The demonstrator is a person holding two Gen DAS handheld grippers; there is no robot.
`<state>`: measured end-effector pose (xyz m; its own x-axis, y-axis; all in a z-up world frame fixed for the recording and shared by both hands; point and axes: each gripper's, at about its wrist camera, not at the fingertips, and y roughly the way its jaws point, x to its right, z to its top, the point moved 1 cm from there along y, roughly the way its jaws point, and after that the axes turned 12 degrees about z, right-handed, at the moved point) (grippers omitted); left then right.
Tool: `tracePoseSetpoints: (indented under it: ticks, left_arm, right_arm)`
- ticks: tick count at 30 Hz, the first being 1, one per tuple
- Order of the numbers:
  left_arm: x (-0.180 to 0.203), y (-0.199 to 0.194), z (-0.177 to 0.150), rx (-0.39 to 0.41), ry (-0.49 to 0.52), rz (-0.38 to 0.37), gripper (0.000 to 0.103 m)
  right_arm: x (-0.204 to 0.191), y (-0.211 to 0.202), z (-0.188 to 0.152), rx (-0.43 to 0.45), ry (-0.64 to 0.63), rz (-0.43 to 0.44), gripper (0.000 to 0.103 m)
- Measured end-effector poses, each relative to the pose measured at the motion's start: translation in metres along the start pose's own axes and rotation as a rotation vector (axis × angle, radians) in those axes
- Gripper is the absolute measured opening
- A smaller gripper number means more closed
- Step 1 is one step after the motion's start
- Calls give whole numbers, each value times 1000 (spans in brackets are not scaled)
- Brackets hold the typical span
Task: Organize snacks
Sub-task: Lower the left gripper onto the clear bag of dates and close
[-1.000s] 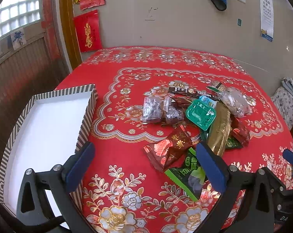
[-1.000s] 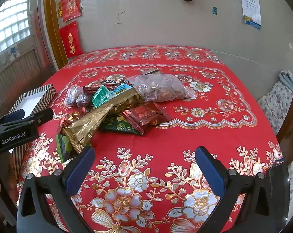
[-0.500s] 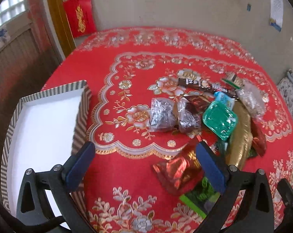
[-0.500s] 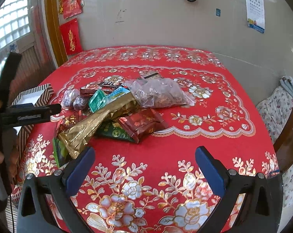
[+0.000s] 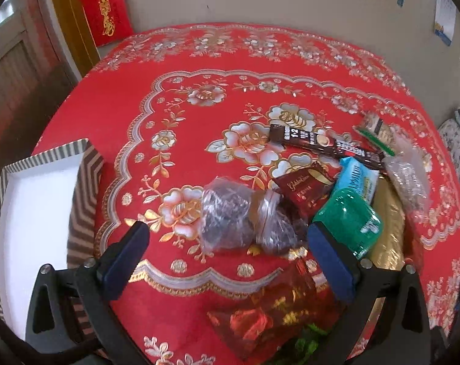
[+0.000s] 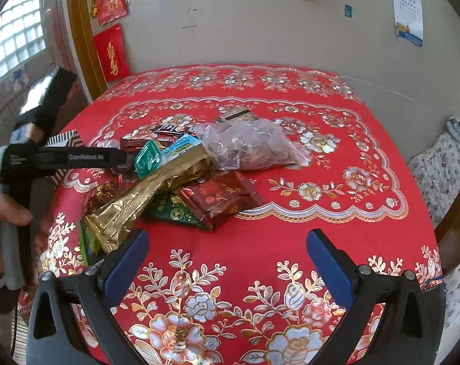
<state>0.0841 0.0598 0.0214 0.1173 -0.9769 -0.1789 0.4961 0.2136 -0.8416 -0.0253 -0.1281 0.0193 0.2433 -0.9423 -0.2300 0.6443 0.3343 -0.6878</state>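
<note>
Above the red floral worktop (image 5: pixel 181 70), the wide-open, empty left tool (image 5: pixel 228 243) is framing a small clear crinkly plastic bag of dark sweets (image 5: pixel 226 216), probably light and slippery, best pinched across its bulging middle; the right tool (image 6: pixel 226 249) is hanging agape too.

Coffee stick (image 5: pixel 321 144) reads "1+2", seemingly.

Red floral tablecloth (image 5: pixel 181 60); striped box (image 5: pixel 83 182); green tub (image 5: pixel 348 225); gold pouch (image 6: pixel 144 194)

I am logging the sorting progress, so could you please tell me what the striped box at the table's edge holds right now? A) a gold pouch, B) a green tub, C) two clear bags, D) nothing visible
D: in the left wrist view the visible white inside of the striped box is bare, while the green tub, clear bags and gold pouch lie on the tablecloth.
</note>
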Motion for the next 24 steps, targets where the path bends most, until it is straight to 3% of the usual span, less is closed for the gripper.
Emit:
tracePoseSetpoints:
  ticks: [6,14,24]
  left_arm:
    - [6,10,9,-9,-10,-13,103]
    - [7,22,7,-41,-20,-34,103]
    - [9,27,7,-57,-17,-37,102]
  right_arm:
    - [4,6,2,-22,-7,7,103]
    - [3,40,15,-111,-116,22,103]
    - [20,80,37,-236,-116,211,103]
